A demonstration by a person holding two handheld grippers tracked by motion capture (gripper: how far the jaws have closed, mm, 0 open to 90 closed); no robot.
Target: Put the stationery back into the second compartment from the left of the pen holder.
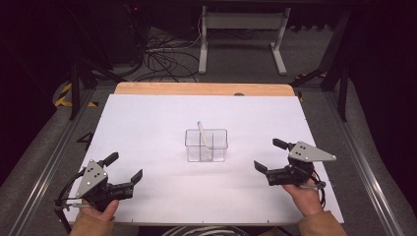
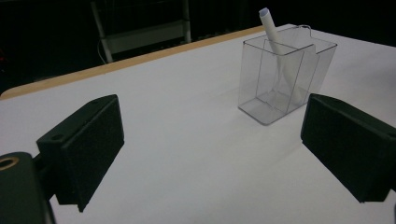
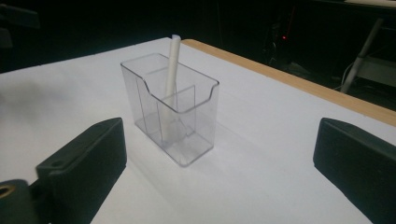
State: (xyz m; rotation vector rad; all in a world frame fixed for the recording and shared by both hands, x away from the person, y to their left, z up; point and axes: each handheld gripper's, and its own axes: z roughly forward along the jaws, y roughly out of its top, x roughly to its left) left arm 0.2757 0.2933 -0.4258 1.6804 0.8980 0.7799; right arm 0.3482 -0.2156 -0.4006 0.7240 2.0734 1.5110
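High view: clear holder (image 1: pixel 206 145) stands mid-counter (image 1: pixel 147 123), upright, a white stick (image 1: pixel 202 137) leaning inside it. Left tool (image 1: pixel 122 167) sits near the front left corner, jaws spread, empty. Right tool (image 1: pixel 270 155) sits right of the holder, well apart, jaws wide, nothing between them.

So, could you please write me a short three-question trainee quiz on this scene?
1. True or false: the white stick lies flat on the table.
2. What holds the stick? A) clear box B) left gripper C) right gripper
3. How do the jaws of the left gripper and right gripper stand?

Key: 1 false, it leans inside the clear box; 2 A; 3 both open, holding nothing.
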